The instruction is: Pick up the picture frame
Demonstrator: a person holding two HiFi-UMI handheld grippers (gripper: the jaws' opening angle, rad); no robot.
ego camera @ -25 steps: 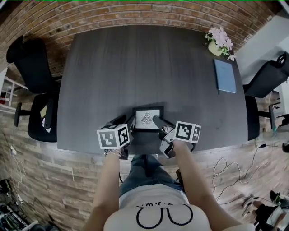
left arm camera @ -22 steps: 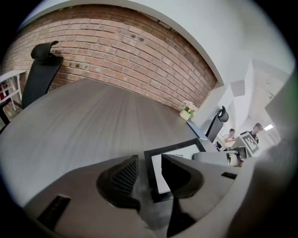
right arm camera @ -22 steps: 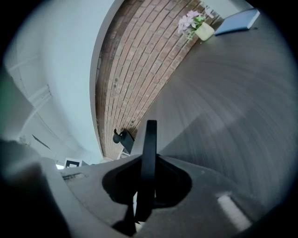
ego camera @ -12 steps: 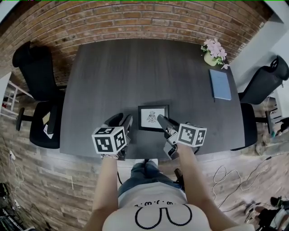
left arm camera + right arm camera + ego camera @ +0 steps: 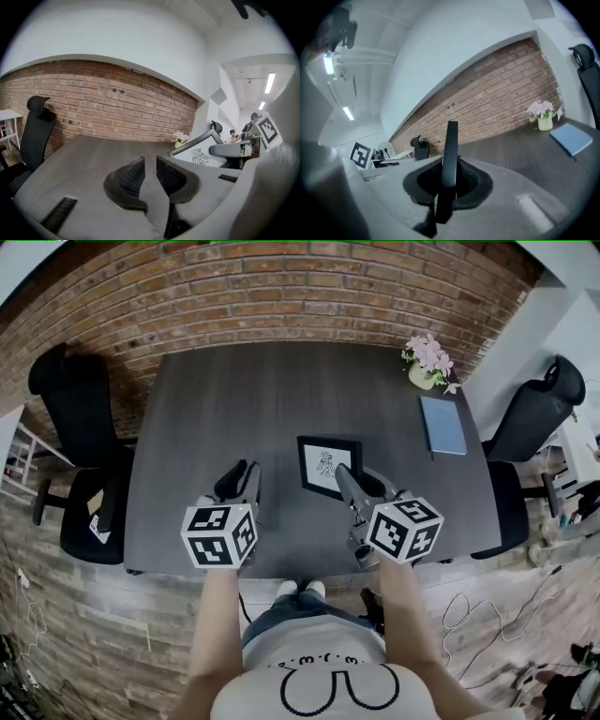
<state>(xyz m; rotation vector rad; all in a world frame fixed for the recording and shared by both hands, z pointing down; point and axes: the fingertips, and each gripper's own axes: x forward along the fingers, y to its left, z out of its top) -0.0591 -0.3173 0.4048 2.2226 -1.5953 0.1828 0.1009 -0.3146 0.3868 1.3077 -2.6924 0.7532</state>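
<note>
The picture frame [image 5: 328,466], black with a white print, hangs tilted above the dark table [image 5: 187,418]. My right gripper [image 5: 345,480] is shut on its lower right edge. In the right gripper view the frame [image 5: 450,145] runs edge-on as a thin black bar between the pads of that gripper [image 5: 449,180]. My left gripper [image 5: 242,474] is apart from the frame, to its left; its jaws are closing with nothing between them. A narrow gap still shows in the left gripper view [image 5: 150,173], where the frame [image 5: 201,152] appears off to the right.
A pot of pink flowers [image 5: 427,362] and a blue notebook [image 5: 442,425] sit at the table's far right. Black office chairs stand at the left [image 5: 80,427] and right [image 5: 534,418] ends. A brick wall runs behind the table.
Both grippers have risen. The frame has come up off the table's near edge in the right gripper and tilted. The left gripper has moved away from the frame's left side.
</note>
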